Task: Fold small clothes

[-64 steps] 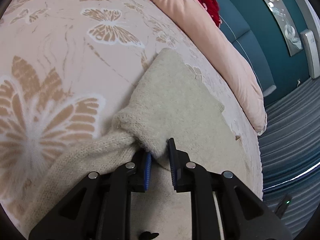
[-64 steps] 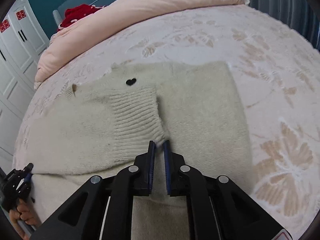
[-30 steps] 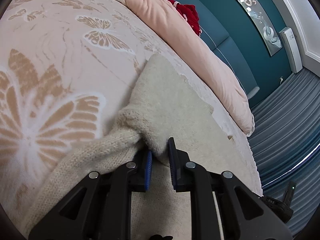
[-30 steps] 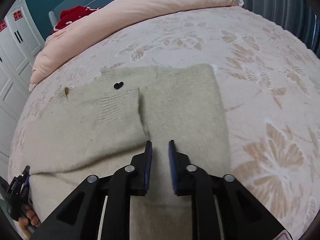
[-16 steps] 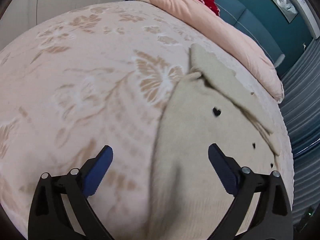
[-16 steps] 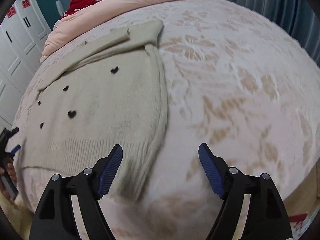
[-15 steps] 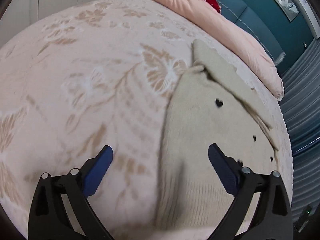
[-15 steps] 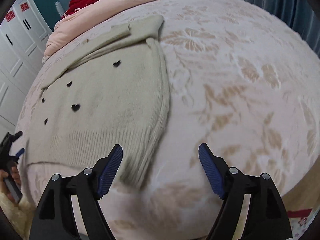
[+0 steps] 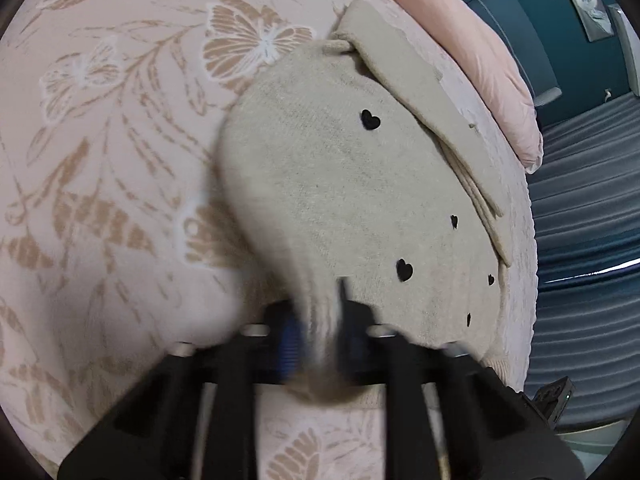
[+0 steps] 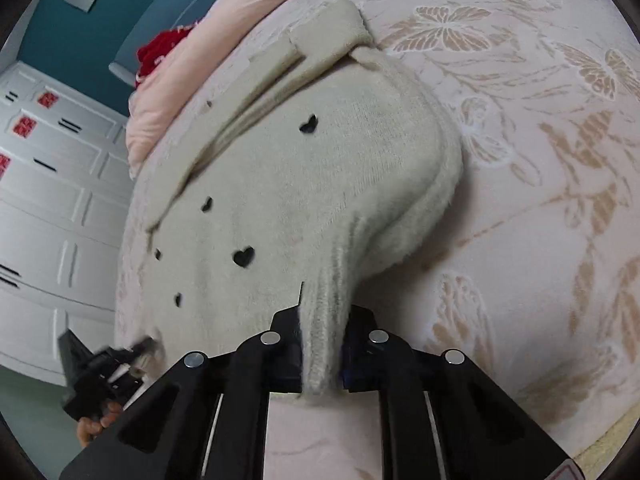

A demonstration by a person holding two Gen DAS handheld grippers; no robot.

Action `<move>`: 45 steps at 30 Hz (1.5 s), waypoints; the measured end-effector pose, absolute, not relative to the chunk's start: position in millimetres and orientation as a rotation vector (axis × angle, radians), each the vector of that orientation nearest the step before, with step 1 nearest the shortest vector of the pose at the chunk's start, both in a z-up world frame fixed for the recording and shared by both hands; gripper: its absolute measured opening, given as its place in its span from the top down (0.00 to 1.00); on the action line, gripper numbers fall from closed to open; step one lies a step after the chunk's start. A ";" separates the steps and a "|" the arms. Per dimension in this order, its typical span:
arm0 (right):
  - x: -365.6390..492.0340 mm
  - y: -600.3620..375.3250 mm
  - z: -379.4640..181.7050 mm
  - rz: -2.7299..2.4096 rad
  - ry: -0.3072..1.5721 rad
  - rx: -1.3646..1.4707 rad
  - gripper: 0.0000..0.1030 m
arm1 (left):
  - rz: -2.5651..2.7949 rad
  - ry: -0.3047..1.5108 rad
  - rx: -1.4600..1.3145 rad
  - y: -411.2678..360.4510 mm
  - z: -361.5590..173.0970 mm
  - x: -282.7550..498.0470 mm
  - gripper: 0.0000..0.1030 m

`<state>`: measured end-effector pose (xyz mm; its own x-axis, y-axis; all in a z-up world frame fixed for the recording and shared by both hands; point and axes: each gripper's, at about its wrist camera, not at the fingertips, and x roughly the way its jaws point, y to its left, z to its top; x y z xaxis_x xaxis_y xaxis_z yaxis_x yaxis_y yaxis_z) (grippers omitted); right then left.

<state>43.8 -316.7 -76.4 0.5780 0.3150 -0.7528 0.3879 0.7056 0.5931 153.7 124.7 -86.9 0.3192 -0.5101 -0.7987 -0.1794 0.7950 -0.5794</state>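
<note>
A cream knitted sweater (image 9: 344, 200) dotted with small black hearts lies on a bed (image 9: 100, 160) whose cover is pale pink with tan butterflies. Its two sleeves are already folded across the far end, near a rolled pink quilt (image 9: 472, 32). The left tongs (image 9: 320, 344) have just been closing and now pinch the near hem at its left corner, with the knit bunched between the blue pads; this view is blurred. The right tongs (image 10: 320, 356) have likewise just been closing and grip the ribbed hem at the right corner, fabric plainly squeezed between the jaws. In the right wrist view the left tongs (image 10: 104, 376) show low at the left edge, with fingertips (image 10: 96, 424) of the holding hand beneath them. The step in hand appears to be taking up the bottom edge for the lengthwise fold. The next move likely calls for lifting both corners together, keeping the hem taut and level between them, and carrying it over toward the sleeves so the edges meet squarely. Uneven lifting could skew the fold or drag the sleeves out of place.
</note>
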 end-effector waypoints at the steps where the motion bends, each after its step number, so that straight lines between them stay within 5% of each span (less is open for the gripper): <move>1: 39.5 -318.6 -65.9 -0.047 0.959 0.810 0.90 | -0.221 1.232 -0.694 132.3 -80.3 149.6 0.93; 11: -62.5 -338.9 -0.2 0.030 0.933 0.683 0.93 | -0.295 1.125 -0.603 170.3 -3.5 38.3 0.94; 21: -213.0 -299.2 6.2 0.302 1.296 0.454 0.93 | -0.404 1.333 -0.422 177.2 29.0 -120.1 0.94; 28: -143.5 -341.7 85.8 0.279 0.926 0.489 0.91 | -0.422 1.054 -0.425 163.0 94.0 -40.0 0.91; 30: -94.3 -360.9 82.1 0.203 0.830 0.520 0.88 | -0.372 0.981 -0.386 151.4 88.9 12.4 0.87; 34: -16.6 -379.6 44.9 -0.047 0.814 0.538 0.77 | -0.199 0.955 -0.353 127.8 54.6 92.9 0.35; 36: -12.3 -379.4 32.2 -0.114 0.806 0.589 0.71 | -0.153 0.971 -0.354 128.6 42.4 104.6 0.35; 39: -26.5 -365.9 27.6 -0.132 0.771 0.519 0.36 | -0.201 0.979 -0.390 137.0 32.9 97.8 0.14; 45: -20.4 -360.0 1.4 -0.148 0.854 0.385 0.31 | -0.237 0.989 -0.251 122.3 11.9 107.2 0.12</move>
<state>-20.4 -360.0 1.4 0.6520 0.0255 -0.7578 0.2792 0.9211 0.2712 107.2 122.3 11.9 0.5283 -0.3094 -0.7907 0.0833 0.9456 -0.3144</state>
